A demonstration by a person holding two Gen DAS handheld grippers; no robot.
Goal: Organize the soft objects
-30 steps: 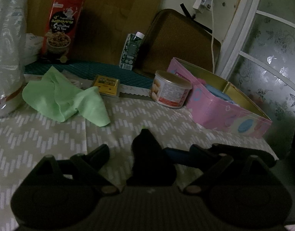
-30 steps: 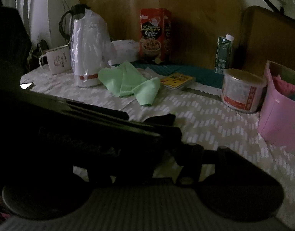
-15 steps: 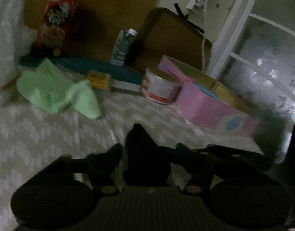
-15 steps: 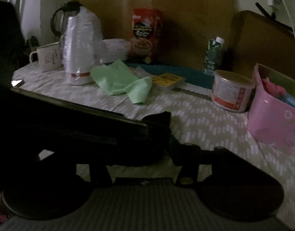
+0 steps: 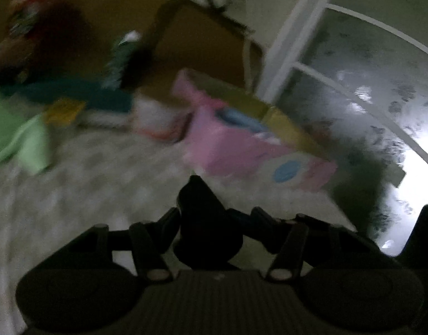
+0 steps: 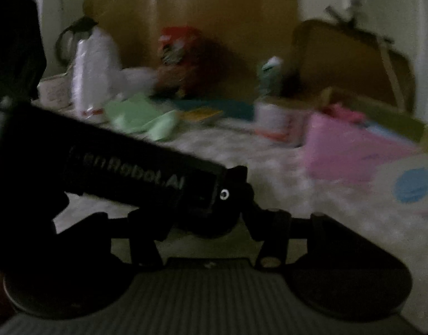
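Both views are dark and blurred by motion. My left gripper (image 5: 208,215) is shut on a black soft object (image 5: 205,223) that sticks up between the fingers. It hangs over the table in front of a pink box (image 5: 242,145) holding blue and pink cloths. The left gripper's black body (image 6: 130,173) crosses the right wrist view. My right gripper (image 6: 233,195) sits just behind it with its fingers close together around the same dark lump; its grip is unclear. A green cloth (image 5: 16,134) lies at far left and shows in the right wrist view (image 6: 141,117).
A white tin (image 5: 155,120), a yellow packet (image 5: 63,109), a green carton (image 5: 122,58) and a red box (image 5: 29,28) stand at the back. A white wrapped jug (image 6: 94,67) and a mug (image 6: 55,89) are at the left. The table edge runs at right (image 5: 339,212).
Both grippers have swung to the right and moved closer to the pink box, carrying the black object. The green cloth has slid to the left edge of the left view.
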